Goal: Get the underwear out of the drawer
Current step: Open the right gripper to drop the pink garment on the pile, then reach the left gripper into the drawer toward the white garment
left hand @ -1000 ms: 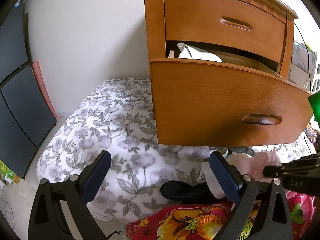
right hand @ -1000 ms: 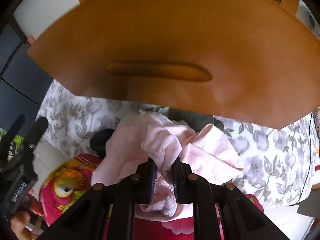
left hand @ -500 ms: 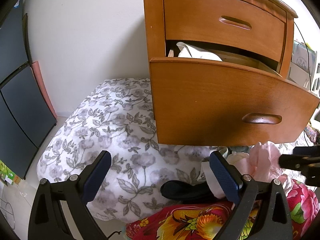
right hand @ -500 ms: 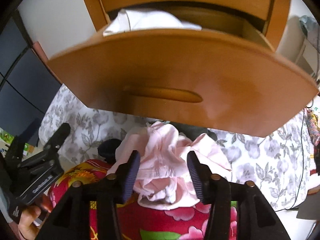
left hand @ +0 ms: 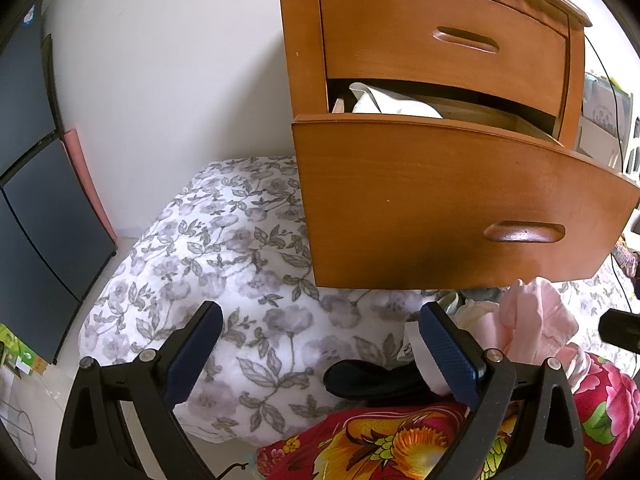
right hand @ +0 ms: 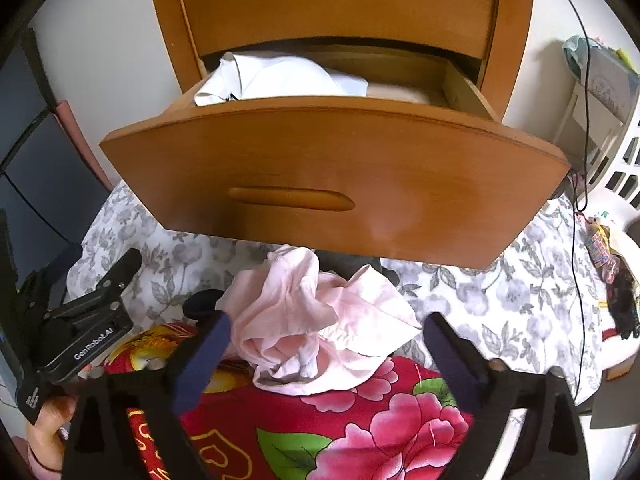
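Observation:
The lower drawer (right hand: 332, 184) of the wooden nightstand stands pulled out, with a white folded garment (right hand: 280, 80) inside. Crumpled pink underwear (right hand: 316, 320) lies loose on the bedding below the drawer front. My right gripper (right hand: 328, 324) hovers over it with its jaws opening wide; the pads do not touch the cloth. In the left wrist view the same drawer (left hand: 460, 208) and pink underwear (left hand: 536, 320) show at the right. My left gripper (left hand: 320, 312) is open over the quilt with nothing between its fingers.
A dark garment (left hand: 368, 380) lies beside the pink one on a red floral blanket (right hand: 360, 420). The grey floral quilt (left hand: 224, 260) spreads under the nightstand. A white slatted basket (right hand: 616, 160) and a hanging black cable (right hand: 580, 160) are at the right, and a dark cabinet (left hand: 32, 200) at the left.
My right gripper went from shut on the pink underwear to wide open, letting it drop on the bedding, and rose so the drawer's inside shows. The left gripper stayed put.

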A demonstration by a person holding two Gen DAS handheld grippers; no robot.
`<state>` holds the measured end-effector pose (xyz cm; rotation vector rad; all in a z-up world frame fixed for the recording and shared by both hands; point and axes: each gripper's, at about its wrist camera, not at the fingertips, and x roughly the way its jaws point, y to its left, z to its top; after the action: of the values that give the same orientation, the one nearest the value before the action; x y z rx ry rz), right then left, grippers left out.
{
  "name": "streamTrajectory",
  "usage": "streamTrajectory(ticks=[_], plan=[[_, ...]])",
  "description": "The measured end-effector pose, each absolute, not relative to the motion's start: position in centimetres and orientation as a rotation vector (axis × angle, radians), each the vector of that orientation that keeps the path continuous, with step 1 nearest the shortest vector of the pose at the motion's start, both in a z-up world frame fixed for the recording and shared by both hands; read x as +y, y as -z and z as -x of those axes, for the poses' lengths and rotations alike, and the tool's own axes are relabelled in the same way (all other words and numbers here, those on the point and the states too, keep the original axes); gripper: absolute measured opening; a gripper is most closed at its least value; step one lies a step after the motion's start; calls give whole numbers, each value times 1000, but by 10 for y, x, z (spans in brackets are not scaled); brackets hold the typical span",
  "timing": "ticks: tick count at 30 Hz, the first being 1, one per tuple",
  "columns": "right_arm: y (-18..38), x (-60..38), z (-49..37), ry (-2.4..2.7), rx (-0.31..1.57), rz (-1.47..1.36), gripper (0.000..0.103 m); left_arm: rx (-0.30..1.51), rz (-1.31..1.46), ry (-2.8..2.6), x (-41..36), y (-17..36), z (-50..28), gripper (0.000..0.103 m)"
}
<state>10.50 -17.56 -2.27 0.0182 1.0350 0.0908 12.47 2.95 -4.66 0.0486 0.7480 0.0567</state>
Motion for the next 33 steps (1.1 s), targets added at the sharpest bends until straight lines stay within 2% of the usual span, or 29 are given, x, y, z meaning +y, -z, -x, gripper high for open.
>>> streamTrajectory(ticks=[14,33], plan=[[10,-188,-92,-68,907,-31,103,742,-94,-60,24,45,-122,99],[-1,-200,-81,-89,879,-43,103,723,-16,12,22,19,-103,99]])
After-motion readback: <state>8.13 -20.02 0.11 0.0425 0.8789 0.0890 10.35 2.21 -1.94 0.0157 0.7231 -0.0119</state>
